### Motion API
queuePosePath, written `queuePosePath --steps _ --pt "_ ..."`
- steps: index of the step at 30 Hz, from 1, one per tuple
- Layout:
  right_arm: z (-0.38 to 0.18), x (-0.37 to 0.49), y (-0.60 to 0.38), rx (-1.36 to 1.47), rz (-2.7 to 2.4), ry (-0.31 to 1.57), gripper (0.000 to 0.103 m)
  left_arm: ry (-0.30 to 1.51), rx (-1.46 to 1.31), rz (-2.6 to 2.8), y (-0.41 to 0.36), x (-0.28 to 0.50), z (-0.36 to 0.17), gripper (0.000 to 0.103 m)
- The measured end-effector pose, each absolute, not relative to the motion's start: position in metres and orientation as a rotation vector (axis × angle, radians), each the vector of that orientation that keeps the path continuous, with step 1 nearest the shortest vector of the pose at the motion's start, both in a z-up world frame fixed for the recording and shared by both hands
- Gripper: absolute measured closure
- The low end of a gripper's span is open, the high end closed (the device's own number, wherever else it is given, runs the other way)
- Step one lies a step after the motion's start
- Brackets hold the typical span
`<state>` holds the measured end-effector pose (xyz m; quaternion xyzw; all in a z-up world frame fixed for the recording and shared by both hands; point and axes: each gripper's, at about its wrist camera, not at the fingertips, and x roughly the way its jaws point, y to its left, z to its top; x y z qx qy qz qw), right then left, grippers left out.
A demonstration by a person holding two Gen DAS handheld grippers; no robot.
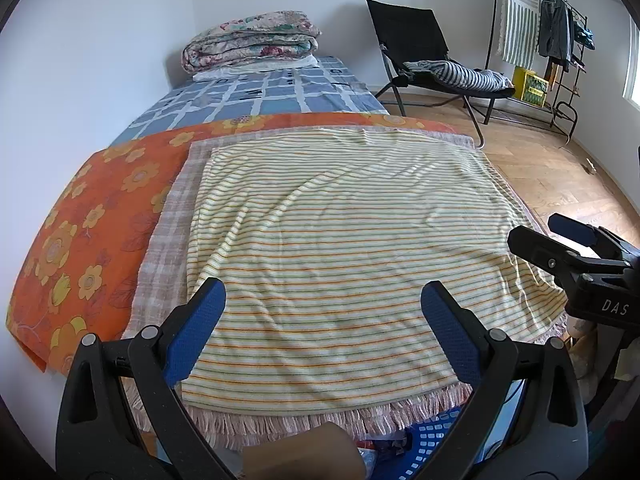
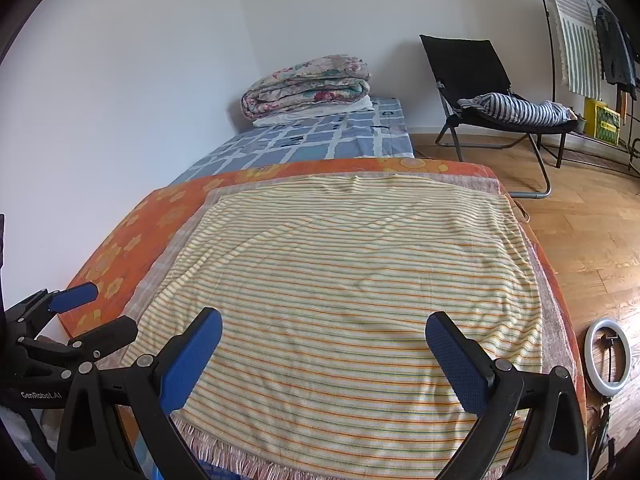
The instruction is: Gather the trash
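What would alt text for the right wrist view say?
An open right gripper hovers over a striped blanket spread on a bed, holding nothing. Folded quilts lie at the far end, a black chair stands on the wood floor, and the left gripper shows at left.

The left hand-held gripper [image 1: 322, 312] hangs wide open over a striped towel [image 1: 340, 248] spread on the bed [image 1: 264, 92], holding nothing. The right hand-held gripper [image 1: 560, 236] shows at the right edge, its jaws slightly parted. An orange flowered sheet [image 1: 92, 216] lies left of the towel. Far off, a folded quilt [image 1: 252, 40] rests at the bed's head; a black chair [image 1: 412, 36] stands on the right.
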<state>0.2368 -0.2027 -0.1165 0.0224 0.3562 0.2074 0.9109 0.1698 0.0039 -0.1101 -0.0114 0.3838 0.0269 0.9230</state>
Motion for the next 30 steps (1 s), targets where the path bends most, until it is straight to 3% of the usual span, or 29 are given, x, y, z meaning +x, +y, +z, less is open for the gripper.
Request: queuePosePath --steps 30 --pt "-0.121 0.233 -0.197 0.033 0.438 0.749 0.000 0.780 -0.036 0.097 0.021 0.158 -0.107 0.003"
